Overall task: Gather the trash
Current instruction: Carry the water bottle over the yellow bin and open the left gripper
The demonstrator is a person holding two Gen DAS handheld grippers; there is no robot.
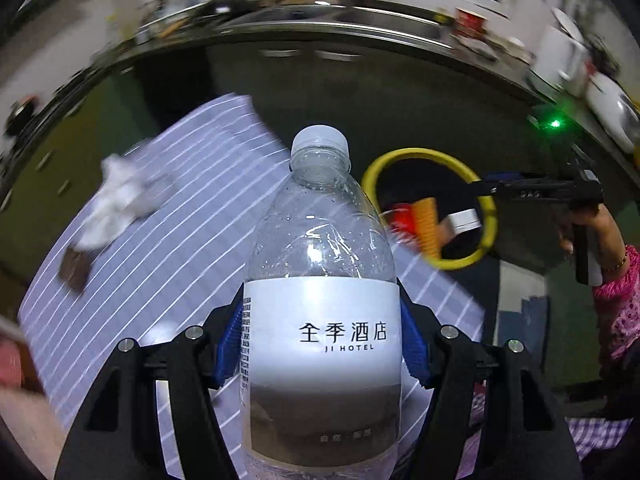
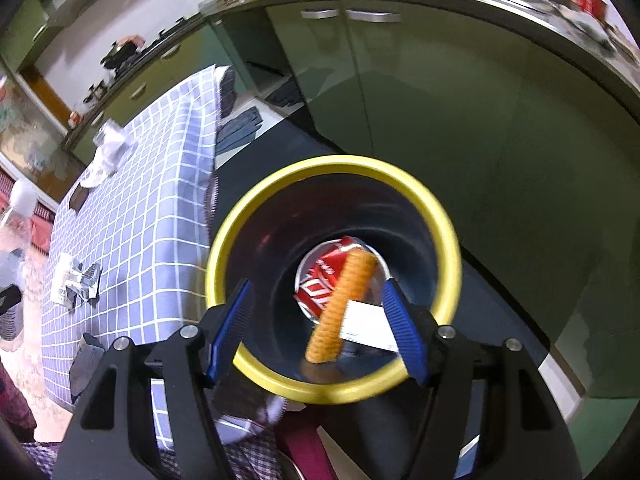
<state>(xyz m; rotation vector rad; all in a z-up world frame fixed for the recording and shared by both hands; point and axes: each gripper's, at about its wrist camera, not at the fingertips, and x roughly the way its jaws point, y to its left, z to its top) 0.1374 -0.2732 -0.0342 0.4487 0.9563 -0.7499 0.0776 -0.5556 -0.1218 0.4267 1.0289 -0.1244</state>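
My left gripper (image 1: 320,344) is shut on a clear plastic water bottle (image 1: 320,280) with a white JI HOTEL label, held above the checked blue tablecloth (image 1: 180,240). A dark bin with a yellow rim (image 1: 490,216) stands to the right of the table. My right gripper (image 2: 316,304) is open and empty, right above the bin (image 2: 256,364). Inside the bin lie a red can (image 2: 320,284), an orange waffle-textured piece (image 2: 344,304) and a white card (image 2: 368,324). The right gripper also shows in the left wrist view (image 1: 480,188), over the bin's rim.
On the tablecloth (image 2: 152,208) lie crumpled white tissue (image 1: 116,208), a dark wrapper (image 1: 74,270), a silver wrapper (image 2: 78,284) and a glass (image 2: 110,140). Green kitchen cabinets (image 2: 440,120) and a cluttered counter stand behind. Dark floor mats (image 2: 244,124) lie near the table.
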